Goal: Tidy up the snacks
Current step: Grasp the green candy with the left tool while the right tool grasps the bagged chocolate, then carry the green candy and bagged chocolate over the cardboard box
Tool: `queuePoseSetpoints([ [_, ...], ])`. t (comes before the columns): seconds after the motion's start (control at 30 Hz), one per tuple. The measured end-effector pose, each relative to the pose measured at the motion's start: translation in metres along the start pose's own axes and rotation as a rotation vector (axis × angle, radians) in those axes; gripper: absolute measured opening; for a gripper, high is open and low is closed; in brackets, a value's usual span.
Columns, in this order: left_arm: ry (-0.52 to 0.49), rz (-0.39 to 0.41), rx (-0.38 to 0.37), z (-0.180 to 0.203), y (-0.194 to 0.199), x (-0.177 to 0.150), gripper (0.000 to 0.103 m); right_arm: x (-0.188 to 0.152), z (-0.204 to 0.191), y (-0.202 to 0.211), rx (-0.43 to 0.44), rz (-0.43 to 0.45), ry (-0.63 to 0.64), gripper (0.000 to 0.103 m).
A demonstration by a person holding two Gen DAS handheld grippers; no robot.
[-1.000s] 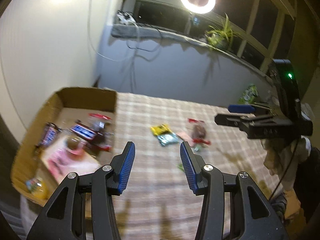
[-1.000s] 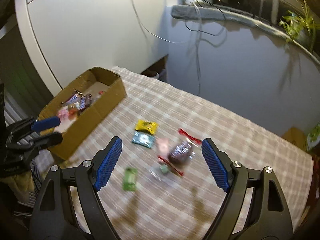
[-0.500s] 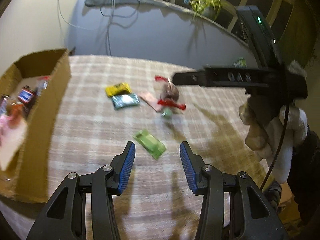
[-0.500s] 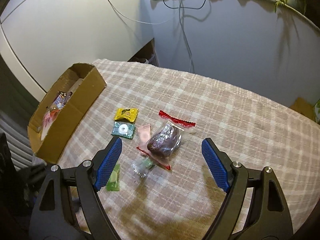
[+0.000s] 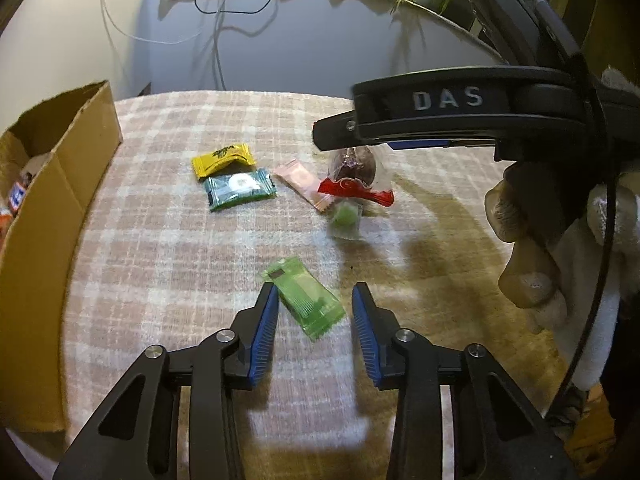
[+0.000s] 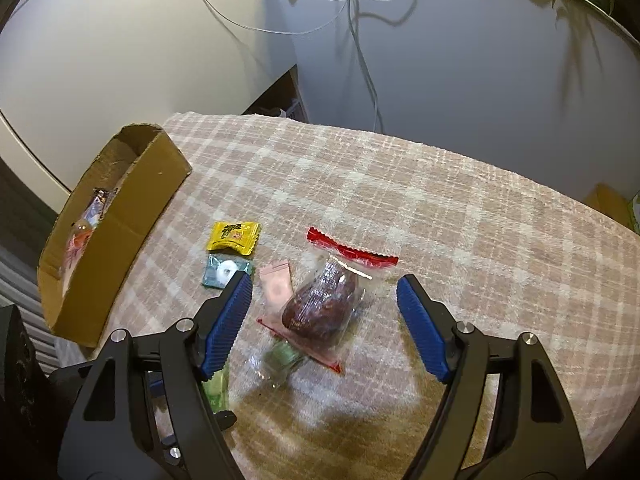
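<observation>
A green wrapped snack [image 5: 306,298] lies on the checked tablecloth [image 5: 160,240], between the tips of my open left gripper [image 5: 314,300]. A clear bag with red seals holding a brown snack [image 6: 324,304] lies between the tips of my open right gripper [image 6: 324,292], which hovers just above it; the bag also shows in the left wrist view [image 5: 354,168]. Yellow [image 5: 222,160], teal [image 5: 240,189] and pink [image 5: 306,184] packets and a small green candy [image 5: 345,218] lie near it. A cardboard box [image 6: 108,236] with snacks stands at the left.
The table ends at a grey wall behind, with hanging cables [image 6: 360,40]. The box's near wall [image 5: 48,216] rises at the left of my left gripper. The right gripper's body [image 5: 460,120] and the hand holding it fill the upper right of the left wrist view.
Both grippers have come down and forward toward the table. The left one now straddles the green snack; the right one now straddles the clear bag. Both stay open.
</observation>
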State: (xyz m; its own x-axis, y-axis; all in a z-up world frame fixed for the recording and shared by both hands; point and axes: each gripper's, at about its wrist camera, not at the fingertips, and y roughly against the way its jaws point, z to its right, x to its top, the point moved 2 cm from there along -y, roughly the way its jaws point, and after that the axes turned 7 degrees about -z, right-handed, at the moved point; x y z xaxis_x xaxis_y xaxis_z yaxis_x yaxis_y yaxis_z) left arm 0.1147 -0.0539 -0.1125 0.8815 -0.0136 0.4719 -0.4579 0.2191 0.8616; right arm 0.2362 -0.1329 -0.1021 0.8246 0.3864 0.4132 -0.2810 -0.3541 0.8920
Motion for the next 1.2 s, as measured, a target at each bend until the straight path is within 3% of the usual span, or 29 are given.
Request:
queuePoseSetpoints([
  [0.23, -0.076, 0.014, 0.080, 0.011, -0.006, 0.000, 0.027, 0.001, -0.001, -0.017, -0.038, -0.037, 0.021, 0.062],
  [0.3, -0.084, 0.017, 0.082, 0.012, -0.006, -0.002, 0.026, 0.001, 0.001, -0.020, -0.039, -0.048, 0.019, 0.049],
  [0.4, -0.082, 0.018, 0.075, 0.010, -0.005, -0.001, 0.025, -0.001, 0.005, -0.023, -0.031, -0.059, 0.012, 0.039],
  [0.7, -0.050, 0.030, 0.049, 0.006, 0.000, 0.000, 0.023, -0.009, 0.015, -0.013, -0.014, -0.030, -0.012, 0.038],
  [1.2, -0.027, 0.108, 0.024, 0.002, 0.043, -0.003, 0.023, -0.026, 0.009, 0.036, 0.003, 0.047, 0.002, 0.038],
])
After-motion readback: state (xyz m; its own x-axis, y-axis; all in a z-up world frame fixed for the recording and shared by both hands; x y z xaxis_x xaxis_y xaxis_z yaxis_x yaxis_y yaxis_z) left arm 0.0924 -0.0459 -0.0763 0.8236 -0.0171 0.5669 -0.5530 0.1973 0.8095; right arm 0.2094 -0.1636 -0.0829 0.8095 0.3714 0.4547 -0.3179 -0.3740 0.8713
